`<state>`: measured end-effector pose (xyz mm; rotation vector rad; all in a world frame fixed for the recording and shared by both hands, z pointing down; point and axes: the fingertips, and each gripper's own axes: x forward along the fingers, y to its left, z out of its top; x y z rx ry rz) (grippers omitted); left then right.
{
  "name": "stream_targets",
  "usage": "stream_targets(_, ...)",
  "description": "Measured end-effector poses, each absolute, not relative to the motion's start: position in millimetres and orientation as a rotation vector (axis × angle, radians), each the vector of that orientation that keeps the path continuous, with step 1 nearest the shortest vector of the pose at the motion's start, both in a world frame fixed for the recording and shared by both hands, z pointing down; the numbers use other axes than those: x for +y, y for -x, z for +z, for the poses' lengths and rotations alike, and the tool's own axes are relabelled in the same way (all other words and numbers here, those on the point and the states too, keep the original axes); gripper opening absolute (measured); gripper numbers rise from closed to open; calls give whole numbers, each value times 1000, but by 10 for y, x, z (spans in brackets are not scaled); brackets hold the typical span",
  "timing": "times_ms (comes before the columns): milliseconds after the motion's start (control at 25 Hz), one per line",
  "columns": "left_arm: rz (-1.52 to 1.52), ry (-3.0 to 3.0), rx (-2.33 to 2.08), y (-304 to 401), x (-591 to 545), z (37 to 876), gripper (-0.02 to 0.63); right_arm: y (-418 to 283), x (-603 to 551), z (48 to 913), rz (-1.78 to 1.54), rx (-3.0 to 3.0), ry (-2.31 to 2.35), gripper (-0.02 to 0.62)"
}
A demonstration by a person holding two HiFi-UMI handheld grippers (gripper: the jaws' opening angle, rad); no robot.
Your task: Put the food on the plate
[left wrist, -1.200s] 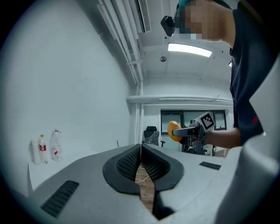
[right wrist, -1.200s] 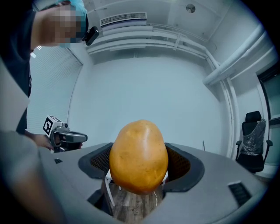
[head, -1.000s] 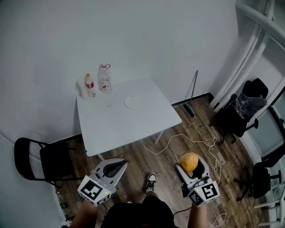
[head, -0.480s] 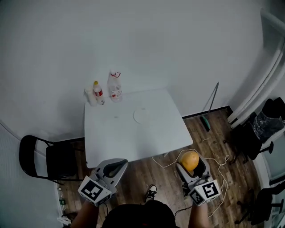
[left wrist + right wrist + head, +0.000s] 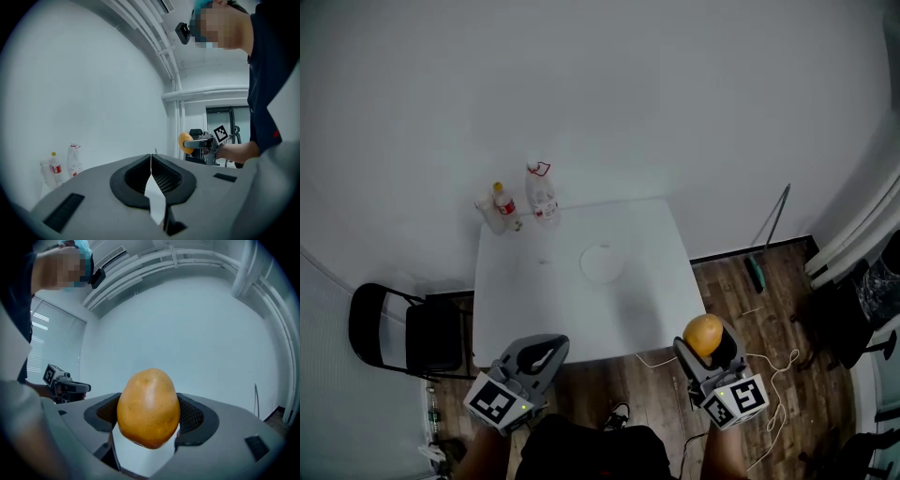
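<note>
My right gripper (image 5: 704, 338) is shut on an orange-yellow mango (image 5: 702, 335), held just off the near right corner of the white table (image 5: 516, 309). In the right gripper view the mango (image 5: 148, 407) fills the space between the jaws. A small white plate (image 5: 602, 263) lies on the table's far middle, well ahead of both grippers. My left gripper (image 5: 546, 349) hangs at the table's near edge, its jaws shut together with nothing in them (image 5: 151, 157). From the left gripper view the mango (image 5: 183, 142) shows at the right.
Two plastic bottles (image 5: 542, 194) and a white cup (image 5: 487, 214) stand at the table's far left corner. A black chair (image 5: 403, 333) is left of the table. Cables (image 5: 773, 366) lie on the wooden floor at the right, with a dark chair (image 5: 848, 319) beyond.
The view has shifted forward: the table now lies closer under both grippers. The right gripper keeps its hold on the mango, and the left stays shut.
</note>
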<state>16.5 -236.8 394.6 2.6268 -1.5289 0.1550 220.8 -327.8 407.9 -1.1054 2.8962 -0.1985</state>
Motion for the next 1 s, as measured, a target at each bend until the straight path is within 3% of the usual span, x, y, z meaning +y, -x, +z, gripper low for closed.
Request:
stream_targets(640,81,-2646,-1515,543,-3349,3986,24,-1480,-4181,4151,-176,2941,1119,367)
stream_targets(1000,36,-2680,-1506,1489,-3692,3985,24,-256,-4396,4030,-22,3019,1119,367)
